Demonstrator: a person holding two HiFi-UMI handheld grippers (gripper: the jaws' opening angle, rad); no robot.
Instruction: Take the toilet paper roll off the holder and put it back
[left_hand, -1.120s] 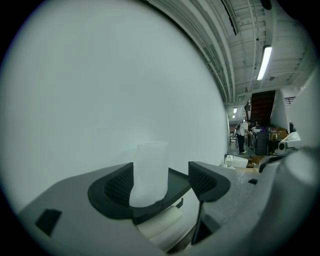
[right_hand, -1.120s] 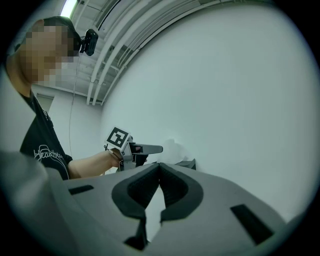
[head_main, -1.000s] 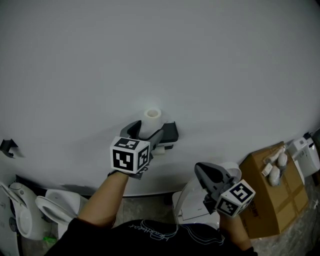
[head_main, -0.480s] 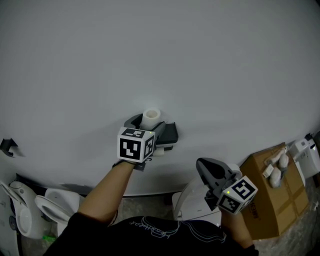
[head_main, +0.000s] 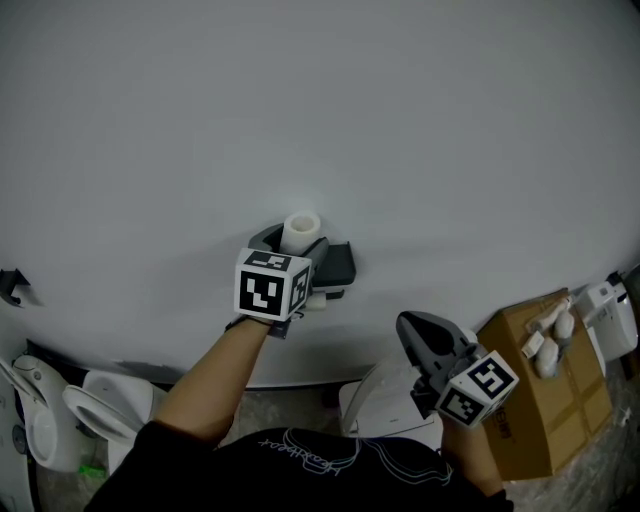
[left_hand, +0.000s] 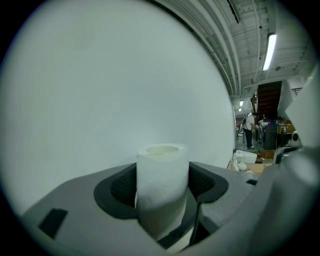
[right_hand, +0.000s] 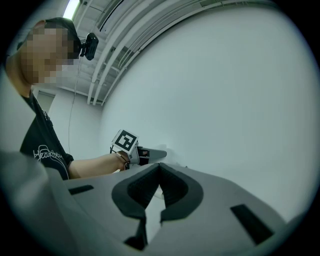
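A white toilet paper roll (head_main: 300, 232) stands upright on a dark grey holder (head_main: 340, 266) fixed to the white wall. My left gripper (head_main: 293, 244) reaches around it, a jaw on each side, and the jaws are closing. In the left gripper view the toilet paper roll (left_hand: 162, 185) fills the gap between the dark pads (left_hand: 122, 187), which sit right beside it without visibly squeezing it. My right gripper (head_main: 420, 336) hangs lower right, away from the wall. The right gripper (right_hand: 159, 172) shows its jaws meeting at the tips with nothing between them.
A cardboard box (head_main: 535, 390) with small white items on top sits at the lower right. A white toilet (head_main: 385, 405) stands below the right gripper, and more white toilets (head_main: 60, 420) stand at the lower left. The plain wall fills the upper view.
My left gripper has moved forward toward the wall until its jaws stand around the roll. The right gripper has barely shifted.
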